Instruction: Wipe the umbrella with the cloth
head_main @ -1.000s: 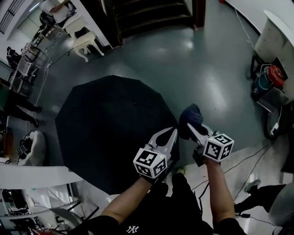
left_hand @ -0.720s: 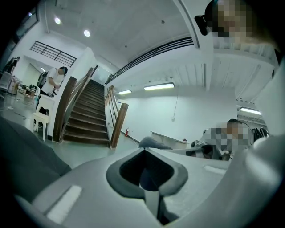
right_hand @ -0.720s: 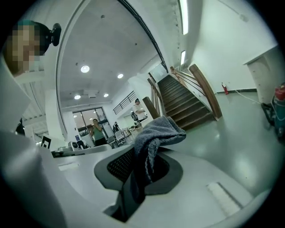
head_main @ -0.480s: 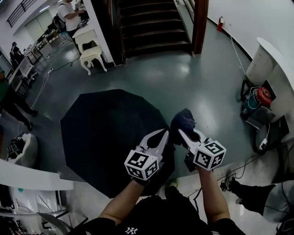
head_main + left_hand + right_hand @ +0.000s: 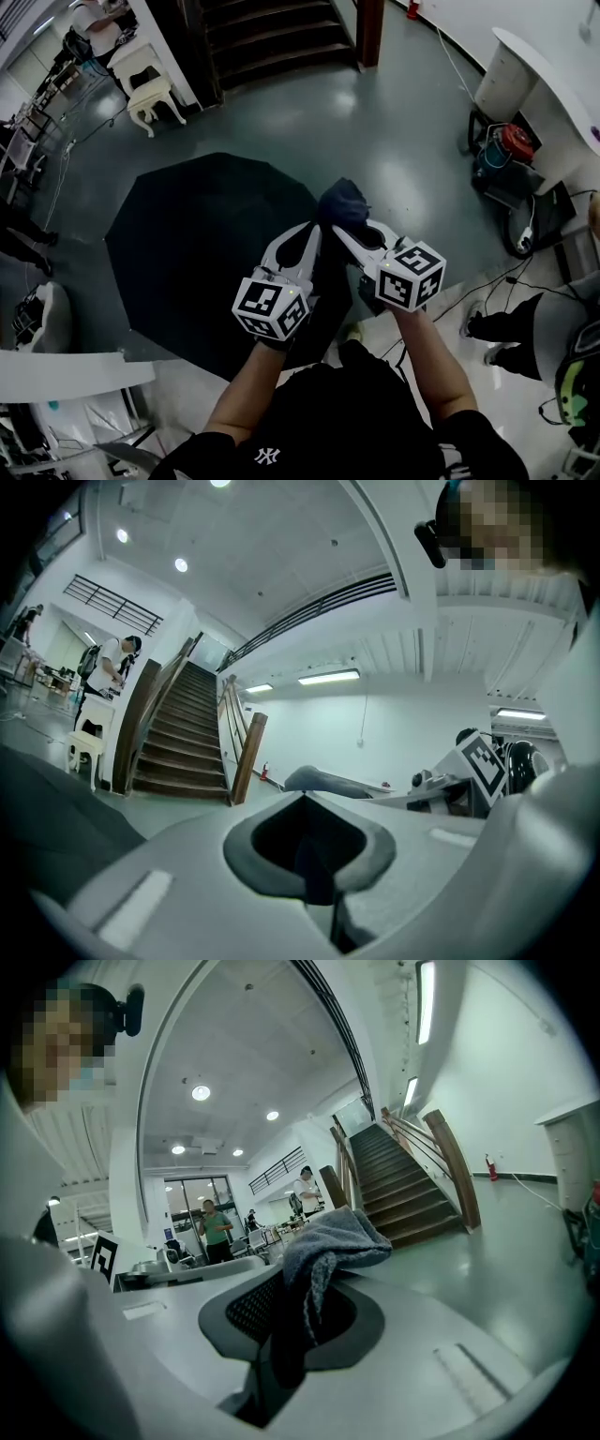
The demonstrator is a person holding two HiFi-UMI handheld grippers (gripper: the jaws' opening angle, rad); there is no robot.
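A black umbrella [image 5: 202,248] lies open on the grey floor, seen in the head view. Both grippers hang close together above its right rim. My right gripper [image 5: 339,228] is shut on a dark blue-grey cloth [image 5: 343,203], which bunches over the jaw tips and hangs down between them in the right gripper view [image 5: 323,1241]. My left gripper [image 5: 312,230] is shut with nothing in it; its tips meet in the left gripper view [image 5: 302,799]. There the right gripper's marker cube [image 5: 483,761] shows to the right.
A dark staircase [image 5: 272,33] rises at the back, with a white stool [image 5: 150,94] to its left. A curved white counter [image 5: 548,75] and a red machine [image 5: 511,145] stand at the right. Cables [image 5: 492,281] cross the floor. A person [image 5: 553,342] stands at the right.
Both grippers have drifted up and left together along the umbrella's right rim. The cloth stays in the right gripper. The head camera has shifted, bringing a person in at the right.
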